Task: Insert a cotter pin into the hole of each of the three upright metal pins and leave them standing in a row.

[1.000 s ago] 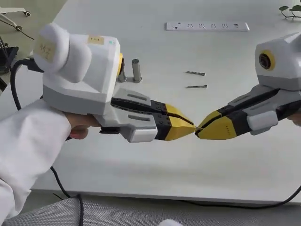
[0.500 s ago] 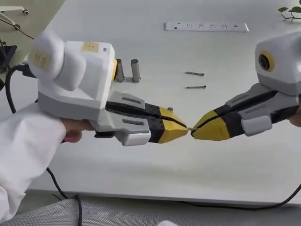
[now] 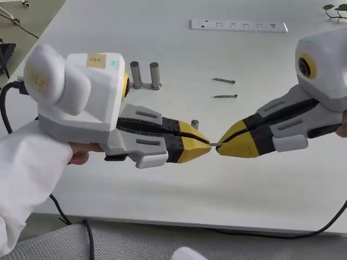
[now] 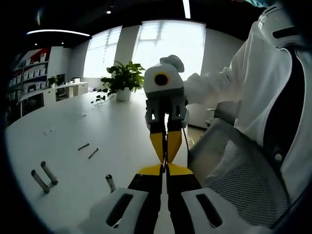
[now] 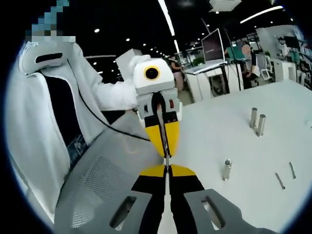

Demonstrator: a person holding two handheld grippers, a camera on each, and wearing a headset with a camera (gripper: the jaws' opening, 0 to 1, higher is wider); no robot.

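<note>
Head view first: the left gripper (image 3: 209,147) and the right gripper (image 3: 218,148) are met nose to nose above the near half of the table (image 3: 162,184). Both sets of jaws are seen pressed narrow, with next to nothing between them. A thin cotter pin (image 3: 214,144) is bridged across the two yellow tips and looks to be pinched at each end, though which gripper carries the real hold cannot be told. In the right gripper view the same sliver is picked out as a fine line running from its own tips into the seam of the other gripper. Now the score, and it is judged to be nil so far. A pair of upright metal pins (image 3: 155,76) is stood side by side toward the far left of the table, and nothing can be made out through either of them, small as they are. A third upright pin (image 3: 194,124) is stood alone nearer the middle, just behind the left gripper's tip and well apart from the pair, so no row of three is formed yet. Two spare cotter pins (image 3: 225,96) are left lying flat to the right of the pair, clear of every upright pin, with a power strip (image 3: 238,25) laid along the far edge. All three insertions are reckoned to be outstanding, and the lone pin is to be lined up with the pair afterwards
</note>
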